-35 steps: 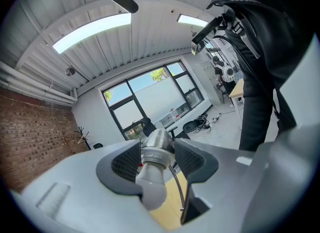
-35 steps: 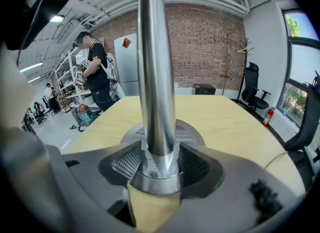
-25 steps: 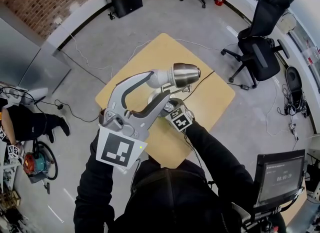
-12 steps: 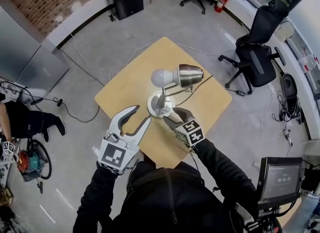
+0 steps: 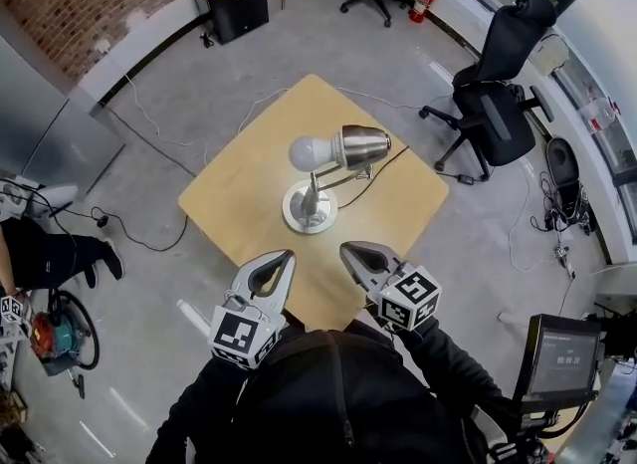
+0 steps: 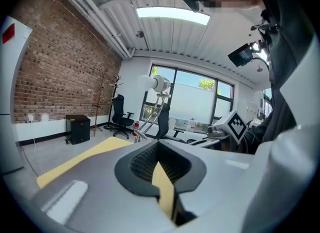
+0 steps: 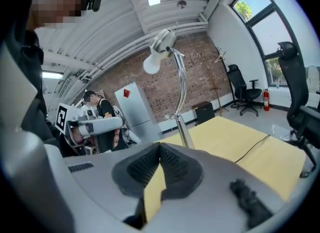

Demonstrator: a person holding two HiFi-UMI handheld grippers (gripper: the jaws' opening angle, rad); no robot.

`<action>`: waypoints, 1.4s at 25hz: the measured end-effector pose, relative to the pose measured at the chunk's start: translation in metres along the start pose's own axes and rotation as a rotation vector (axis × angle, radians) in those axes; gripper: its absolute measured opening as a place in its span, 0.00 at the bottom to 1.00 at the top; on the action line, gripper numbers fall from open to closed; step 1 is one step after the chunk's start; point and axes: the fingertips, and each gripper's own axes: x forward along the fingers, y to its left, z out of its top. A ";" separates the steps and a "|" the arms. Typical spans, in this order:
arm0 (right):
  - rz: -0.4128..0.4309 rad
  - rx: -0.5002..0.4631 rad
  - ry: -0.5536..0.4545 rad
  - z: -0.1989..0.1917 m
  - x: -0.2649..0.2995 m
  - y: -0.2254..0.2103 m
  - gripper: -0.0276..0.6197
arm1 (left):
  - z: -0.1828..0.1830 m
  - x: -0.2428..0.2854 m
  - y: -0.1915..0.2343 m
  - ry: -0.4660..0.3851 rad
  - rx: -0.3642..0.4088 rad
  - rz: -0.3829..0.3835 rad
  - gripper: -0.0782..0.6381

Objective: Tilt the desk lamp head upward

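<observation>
the lamp (image 5: 317,189) is stood on the table (image 5: 239,193), its base (image 5: 307,211) near the middle, with the head (image 5: 362,145) held high on the stem. in the head view the head's long axis is laid across from 9 to 3 o'clock, the bulb (image 5: 306,152) at the 9 o'clock end and roughly level. a cord (image 5: 400,161) is trailed off toward 2 o'clock.

both grippers are kept at the table's near edge, well apart from the lamp, which lies at about 12 o'clock from them. the left gripper (image 5: 283,256) is seen with its jaws pressed together and nothing between them – only the table surface shows through the gap behind the pads. the right gripper (image 5: 350,250) is likewise closed and empty. both are pointed forward and slightly down, side by side, with the arms drawn in close to the body.

the base is judged about equally near to either gripper – the metal end of the head lies more on the right gripper's side, at its 12 o'clock and above it. the head is judged already somewhat raised; whether more tilt is wanted cannot be told.
</observation>
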 end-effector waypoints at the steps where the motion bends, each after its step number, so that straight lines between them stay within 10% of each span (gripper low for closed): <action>1: 0.003 -0.006 -0.014 0.004 -0.004 0.005 0.05 | 0.002 0.003 -0.005 -0.004 -0.001 -0.018 0.12; 14: -0.038 -0.152 -0.190 0.081 -0.027 0.039 0.05 | 0.024 0.014 -0.025 -0.039 0.013 -0.092 0.12; 35: -0.026 -0.248 -0.193 0.088 -0.031 0.058 0.05 | 0.017 0.008 -0.025 -0.027 -0.001 -0.064 0.12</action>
